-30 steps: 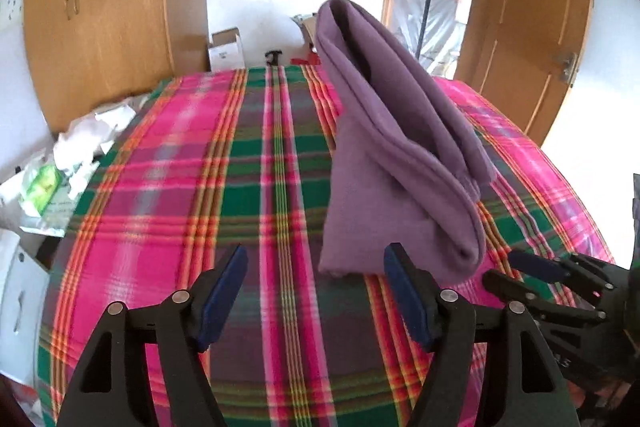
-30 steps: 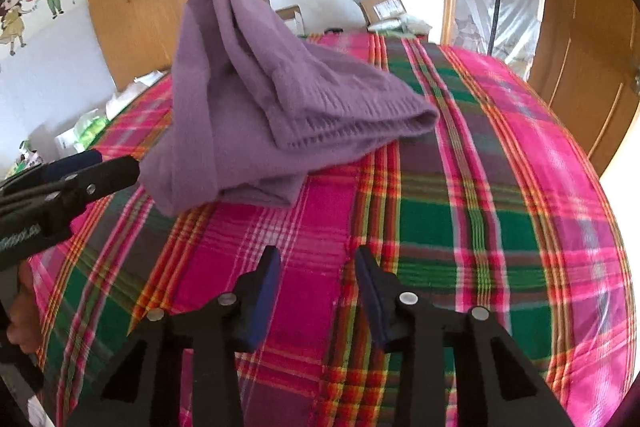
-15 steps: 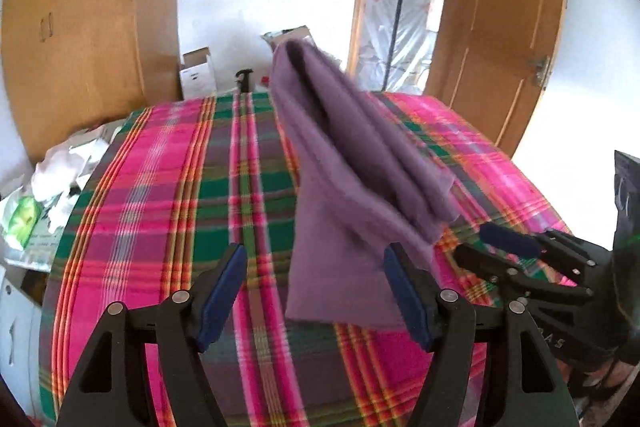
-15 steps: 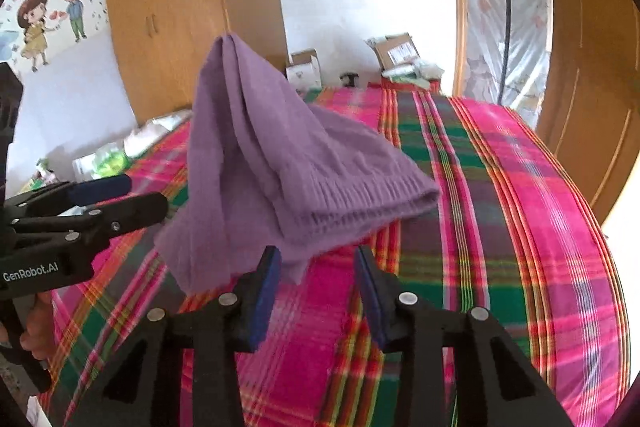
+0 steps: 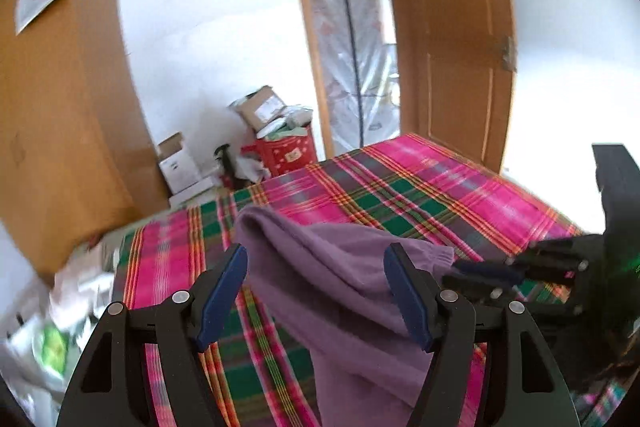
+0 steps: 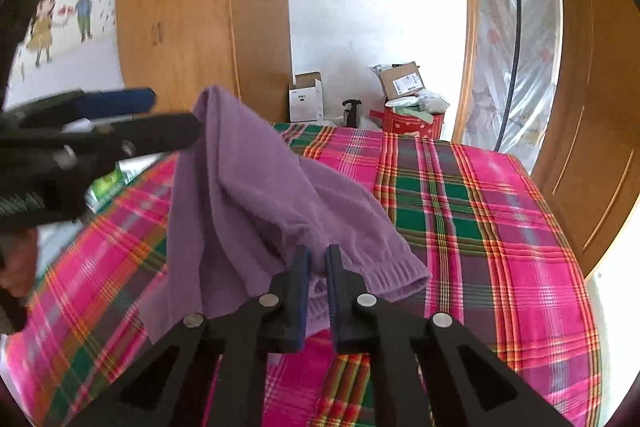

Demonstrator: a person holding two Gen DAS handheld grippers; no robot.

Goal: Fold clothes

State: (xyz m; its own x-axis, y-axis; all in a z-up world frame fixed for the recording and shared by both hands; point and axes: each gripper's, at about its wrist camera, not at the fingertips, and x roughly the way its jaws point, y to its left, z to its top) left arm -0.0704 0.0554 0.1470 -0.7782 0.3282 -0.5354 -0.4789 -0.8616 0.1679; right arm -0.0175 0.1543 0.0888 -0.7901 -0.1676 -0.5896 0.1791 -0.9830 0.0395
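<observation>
A folded purple knit garment [image 5: 344, 291] hangs lifted over the plaid bed cover [image 5: 420, 195]. My left gripper [image 5: 318, 291] is open, its blue pads on either side of the cloth without pinching it. My right gripper [image 6: 318, 267] is nearly closed on the garment's ribbed edge [image 6: 396, 275]. In the right wrist view the garment [image 6: 248, 195] rises to a peak next to the left gripper's fingers [image 6: 120, 123]. In the left wrist view the right gripper [image 5: 480, 273] meets the cloth at its right corner.
The bed cover [image 6: 480, 219] fills the foreground. Beyond the far edge stand cardboard boxes [image 6: 306, 99], a red box [image 6: 412, 125] and a wooden wardrobe [image 6: 180, 19]. A wooden door [image 5: 452, 39] is at the right. Bags and paper [image 5: 48, 327] lie left of the bed.
Both grippers have risen and tilted up, lifting the garment off the bed. My right gripper has closed from open onto the ribbed edge. The left stays open.
</observation>
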